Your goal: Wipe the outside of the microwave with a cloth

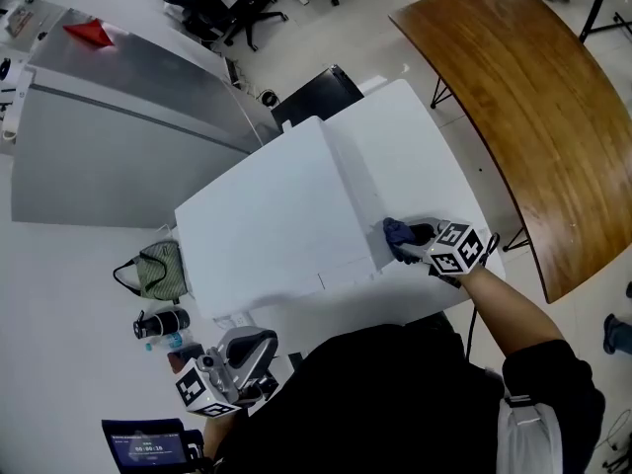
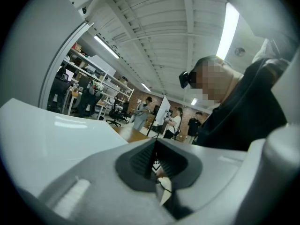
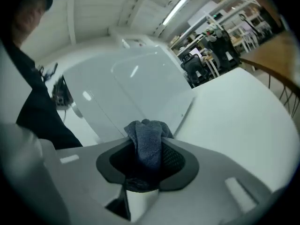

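In the head view, the white microwave (image 1: 267, 225) sat on a white table (image 1: 425, 146). The right gripper (image 1: 411, 238) held a dark blue cloth (image 1: 396, 231) against the right side of the microwave, low down by the table top. The left gripper (image 1: 252, 349) hung near the person, off the near left corner of the table. A green bag (image 1: 160, 271) lay on the floor to the left, and a brown table (image 1: 533, 107) stood to the right.

In the left gripper view, the left gripper (image 2: 155, 146) pointed up at the ceiling. Its jaws were pressed together with nothing in them.

In the right gripper view, the right gripper (image 3: 147, 150) squeezed the cloth (image 3: 147, 139) tight between its jaws. The cloth stuck out in a bunch. The microwave (image 3: 126, 86) stood just past it, with the table (image 3: 234, 121) on the right.
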The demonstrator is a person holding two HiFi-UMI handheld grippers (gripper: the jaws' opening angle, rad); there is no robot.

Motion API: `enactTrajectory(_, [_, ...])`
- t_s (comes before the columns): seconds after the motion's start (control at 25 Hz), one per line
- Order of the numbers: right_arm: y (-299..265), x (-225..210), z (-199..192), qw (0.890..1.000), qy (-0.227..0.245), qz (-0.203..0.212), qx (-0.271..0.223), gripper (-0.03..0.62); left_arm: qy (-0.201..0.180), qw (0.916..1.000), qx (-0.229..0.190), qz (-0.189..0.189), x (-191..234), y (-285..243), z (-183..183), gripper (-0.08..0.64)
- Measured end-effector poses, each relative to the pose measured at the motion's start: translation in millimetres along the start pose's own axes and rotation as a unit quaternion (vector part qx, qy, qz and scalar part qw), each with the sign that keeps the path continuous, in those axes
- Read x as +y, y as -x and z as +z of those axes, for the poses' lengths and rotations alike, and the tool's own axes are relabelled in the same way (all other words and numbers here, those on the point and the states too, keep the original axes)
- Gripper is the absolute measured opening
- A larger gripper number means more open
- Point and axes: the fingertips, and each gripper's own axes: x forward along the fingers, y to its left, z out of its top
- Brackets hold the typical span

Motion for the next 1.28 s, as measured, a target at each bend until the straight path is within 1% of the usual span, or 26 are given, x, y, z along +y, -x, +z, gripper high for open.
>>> enactTrajectory(0.04, [-4,-5,-9,0.998,0.038,-0.023,0.039,0.115,0.002,1.0000,-0.001,0.003,0,2,-1,0.003])
enactTrajectory(0.08, [-8,-10,-16,0.993,0.077,-0.044,0.077,0.112,0.002,1.0000,-0.003,0.007,0,5,-2,0.003])
enactTrajectory(0.16, [-15,-18,-26,0.977,0.135,-0.078,0.144,0.109,-0.003,0.9998,-0.010,0.015,0,10,-1,0.003])
enactTrajectory(0.2, [-17,-21,-30,0.970,0.151,-0.090,0.168,0.109,-0.008,0.9997,-0.014,0.019,0,13,1,0.003])
enactTrajectory(0.28, [-18,-27,-34,0.962,0.160,-0.105,0.196,0.109,-0.021,0.9993,-0.021,0.022,0,18,6,0.003])
enactTrajectory(0.36, [-14,-30,-37,0.961,0.149,-0.110,0.207,0.115,-0.034,0.9986,-0.033,0.022,-3,24,17,0.003])
enactTrajectory(0.4, [-11,-31,-37,0.963,0.136,-0.111,0.204,0.124,-0.039,0.9981,-0.042,0.022,-6,27,24,0.003])
enactTrajectory(0.44, [-6,-31,-35,0.967,0.120,-0.115,0.193,0.126,-0.043,0.9975,-0.051,0.023,-8,32,28,0.003])
enactTrajectory(0.52, [14,-27,-23,0.976,0.088,-0.131,0.152,0.126,-0.050,0.9965,-0.063,0.022,-10,51,28,0.003])
enactTrajectory(0.56, [29,-21,-10,0.979,0.079,-0.140,0.128,0.127,-0.055,0.9958,-0.071,0.021,-13,62,29,0.003])
enactTrajectory(0.64, [59,1,36,0.981,0.079,-0.158,0.075,0.127,-0.069,0.9933,-0.090,0.022,-21,89,27,0.003])
enactTrajectory(0.72, [88,37,83,0.980,0.093,-0.175,0.012,0.127,-0.081,0.9902,-0.112,0.019,-34,118,26,0.003])
enactTrajectory(0.76, [101,61,98,0.978,0.101,-0.180,-0.023,0.127,-0.084,0.9891,-0.120,0.013,-43,133,26,0.003])
enactTrajectory(0.84, [117,122,113,0.974,0.112,-0.175,-0.092,0.127,-0.088,0.9878,-0.129,-0.001,-59,169,17,0.003])
enactTrajectory(0.88, [120,157,115,0.972,0.118,-0.164,-0.123,0.129,-0.089,0.9875,-0.129,-0.008,-66,188,9,0.003])
enactTrajectory(0.96, [114,229,108,0.968,0.121,-0.130,-0.175,0.130,-0.089,0.9877,-0.127,-0.018,-79,225,-11,0.003])
enactTrajectory(1.04, [102,297,94,0.968,0.105,-0.087,-0.211,0.133,-0.082,0.9886,-0.123,-0.031,-93,257,-30,0.003])
enactTrajectory(1.08, [96,329,85,0.968,0.092,-0.063,-0.223,0.133,-0.076,0.9891,-0.120,-0.037,-103,270,-37,0.003])
enactTrajectory(1.16, [88,388,66,0.971,0.066,-0.010,-0.232,0.135,-0.063,0.9902,-0.116,-0.047,-132,285,-46,0.003])
enactTrajectory(1.2, [90,416,57,0.971,0.059,0.012,-0.231,0.138,-0.058,0.9905,-0.114,-0.052,-152,289,-49,0.003])
enactTrajectory(1.28, [93,461,44,0.971,0.065,0.043,-0.226,0.144,-0.061,0.9900,-0.111,-0.063,-185,294,-57,0.003])
